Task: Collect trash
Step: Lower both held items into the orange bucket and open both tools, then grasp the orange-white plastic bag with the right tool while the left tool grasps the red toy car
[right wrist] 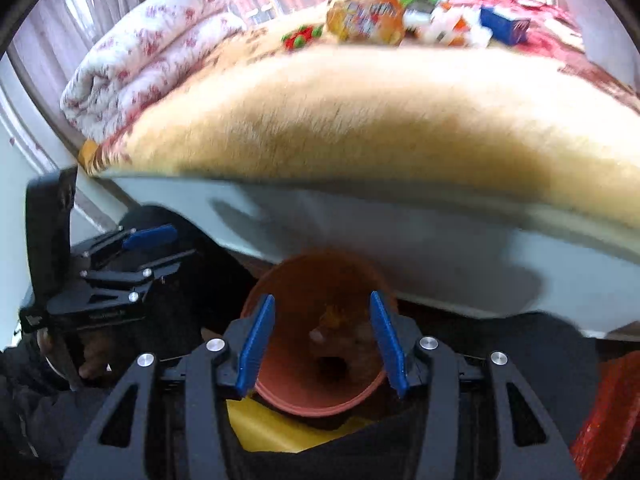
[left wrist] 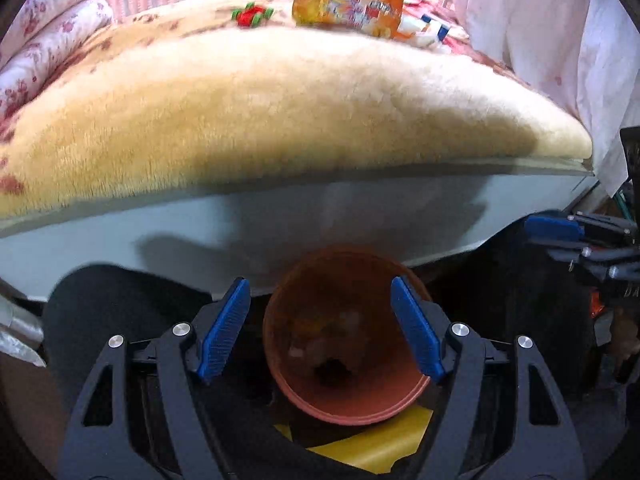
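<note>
Blue-padded fingers of the left gripper (left wrist: 320, 330) stand spread wide with nothing between them, framing the mouth of a terracotta-coloured bin (left wrist: 344, 336) that sits on the floor just below the bed's edge. From the right wrist view, the right gripper (right wrist: 322, 344) is likewise parted and empty, held over the same bin (right wrist: 316, 320), whose opening faces up toward both cameras; small scraps, too blurred to identify, lie at its bottom. A yellow sheet (left wrist: 372, 448) shows beneath the bin's near rim. Above, a fluffy tan blanket (left wrist: 260, 120) covers the bed, with a pale bed frame panel (left wrist: 240, 220) below it. Far back on the blanket lies an orange snack packet (left wrist: 348, 8), its long axis running left to right across the bed, flat on its side; its printed lettering is too smeared to read. Left of it sits a small red and green toy (left wrist: 252, 14), and to its right lie white and blue packages (right wrist: 504, 24), again with no legible writing. A floral quilt (right wrist: 152, 52) is rolled at the bed's left side.
</note>
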A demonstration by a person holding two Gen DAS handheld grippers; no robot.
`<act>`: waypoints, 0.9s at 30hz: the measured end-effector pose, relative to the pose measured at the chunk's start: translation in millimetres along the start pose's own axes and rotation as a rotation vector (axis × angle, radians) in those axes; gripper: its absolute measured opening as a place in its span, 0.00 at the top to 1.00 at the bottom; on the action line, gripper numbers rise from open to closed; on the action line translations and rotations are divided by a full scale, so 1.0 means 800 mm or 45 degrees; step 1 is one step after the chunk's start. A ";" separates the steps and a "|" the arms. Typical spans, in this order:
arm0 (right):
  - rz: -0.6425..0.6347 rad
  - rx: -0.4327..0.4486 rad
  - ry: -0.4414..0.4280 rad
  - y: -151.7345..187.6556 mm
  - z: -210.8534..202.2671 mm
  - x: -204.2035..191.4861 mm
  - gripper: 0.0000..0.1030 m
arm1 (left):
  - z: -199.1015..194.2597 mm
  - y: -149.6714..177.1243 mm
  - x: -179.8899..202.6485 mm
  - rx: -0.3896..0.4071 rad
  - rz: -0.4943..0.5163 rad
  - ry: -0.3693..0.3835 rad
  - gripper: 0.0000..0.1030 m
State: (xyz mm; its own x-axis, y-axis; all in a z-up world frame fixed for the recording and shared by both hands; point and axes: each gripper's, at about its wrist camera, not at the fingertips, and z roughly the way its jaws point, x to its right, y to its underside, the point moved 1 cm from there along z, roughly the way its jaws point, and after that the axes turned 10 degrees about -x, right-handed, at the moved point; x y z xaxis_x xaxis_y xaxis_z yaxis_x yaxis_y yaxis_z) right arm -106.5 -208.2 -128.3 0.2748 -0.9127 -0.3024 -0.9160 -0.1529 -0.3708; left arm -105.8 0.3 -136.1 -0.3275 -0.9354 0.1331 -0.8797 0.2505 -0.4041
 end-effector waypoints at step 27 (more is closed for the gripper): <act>0.105 0.247 0.233 -0.318 -0.018 0.113 0.53 | -0.045 -0.135 -0.001 0.287 -0.029 0.003 0.22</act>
State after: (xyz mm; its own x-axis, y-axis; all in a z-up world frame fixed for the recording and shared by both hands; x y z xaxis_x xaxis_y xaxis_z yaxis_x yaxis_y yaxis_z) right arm 147.2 -257.0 -48.9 0.1278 -0.9751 -0.1814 -0.8551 -0.0157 -0.5182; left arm -22.8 -17.3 -59.5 -0.3096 -0.9395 0.1468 -0.7878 0.1670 -0.5928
